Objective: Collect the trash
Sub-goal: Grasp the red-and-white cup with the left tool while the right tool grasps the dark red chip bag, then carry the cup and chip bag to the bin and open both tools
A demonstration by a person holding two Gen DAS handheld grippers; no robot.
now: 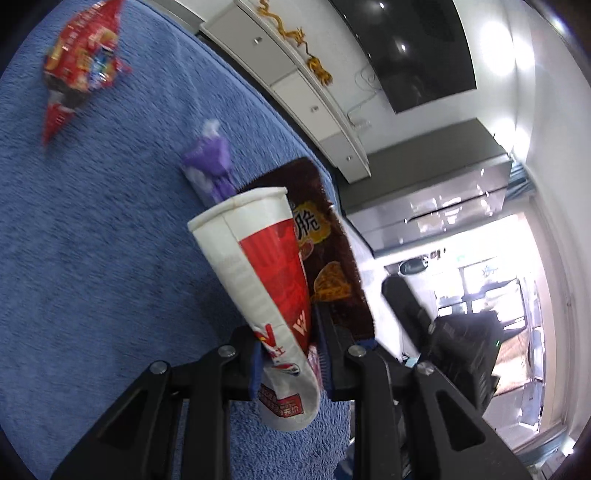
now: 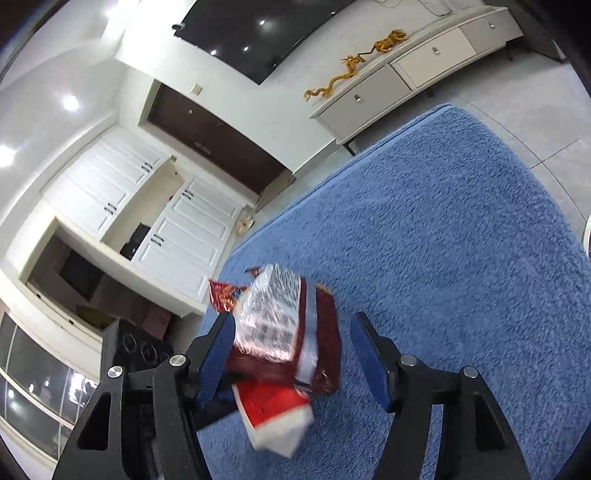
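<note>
My left gripper (image 1: 290, 363) is shut on a squashed red and white paper cup (image 1: 264, 280) and a dark brown snack bag (image 1: 328, 254), held above the blue carpet (image 1: 92, 240). A purple wrapper (image 1: 210, 162) and a red snack bag (image 1: 83, 64) lie on the carpet further off. In the right wrist view my right gripper (image 2: 295, 354) is open, its blue pads (image 2: 218, 354) set wide. Between them I see the same bundle: the dark red bag (image 2: 314, 332) with a shiny label and the cup (image 2: 275, 417) below it.
A white TV cabinet (image 2: 406, 74) with golden dragon figures (image 2: 354, 62) stands past the carpet (image 2: 443, 240), under a wall TV (image 2: 258, 33). White cupboards (image 2: 147, 206) line the left wall. A black chair (image 1: 461, 350) stands by the bright window.
</note>
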